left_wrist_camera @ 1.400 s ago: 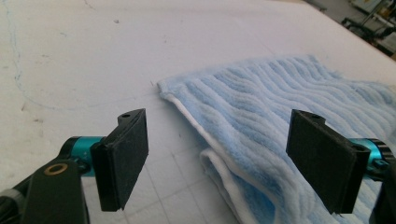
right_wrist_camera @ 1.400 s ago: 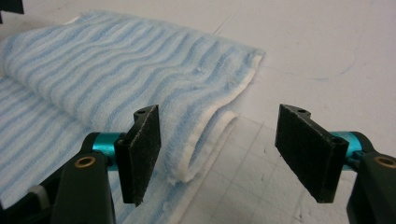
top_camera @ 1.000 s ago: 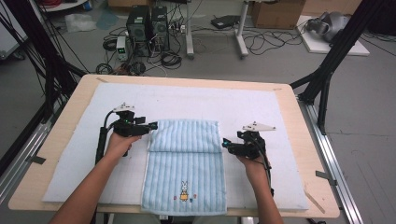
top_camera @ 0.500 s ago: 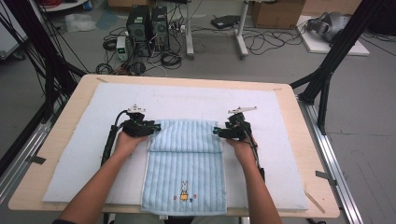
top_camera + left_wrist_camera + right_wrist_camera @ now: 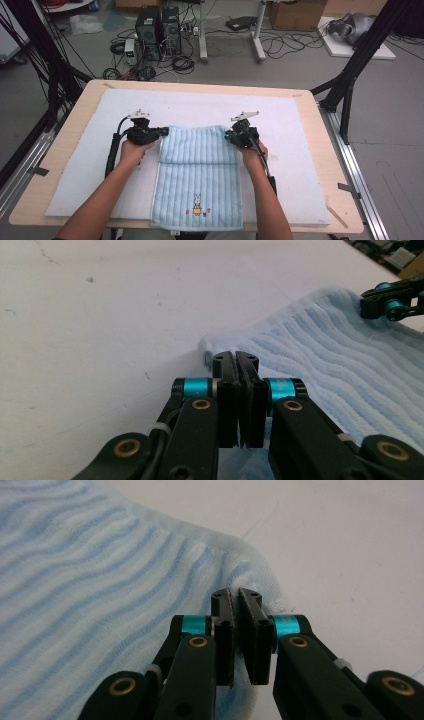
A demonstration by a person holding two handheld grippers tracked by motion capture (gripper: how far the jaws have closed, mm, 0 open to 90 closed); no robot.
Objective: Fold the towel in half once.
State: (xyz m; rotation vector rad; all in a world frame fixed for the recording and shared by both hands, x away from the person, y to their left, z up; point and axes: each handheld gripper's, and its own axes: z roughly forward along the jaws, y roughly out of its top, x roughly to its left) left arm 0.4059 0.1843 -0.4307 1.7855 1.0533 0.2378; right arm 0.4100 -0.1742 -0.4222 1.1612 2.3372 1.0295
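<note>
Towel (image 5: 197, 170) corners btwn both fingers (image 5: 227, 390)

A lab or robotics test room, not a home. A wooden bench (image 5: 327, 165) with a white mat (image 5: 90, 165) stands inside a frame of black struts (image 5: 360, 60) and metal rails (image 5: 357, 175). Behind it, on a bare grey floor (image 5: 300, 70), sit computer towers (image 5: 157, 25), tangled cables (image 5: 285, 45), cardboard boxes (image 5: 295, 12) and table legs (image 5: 257, 35).
</note>
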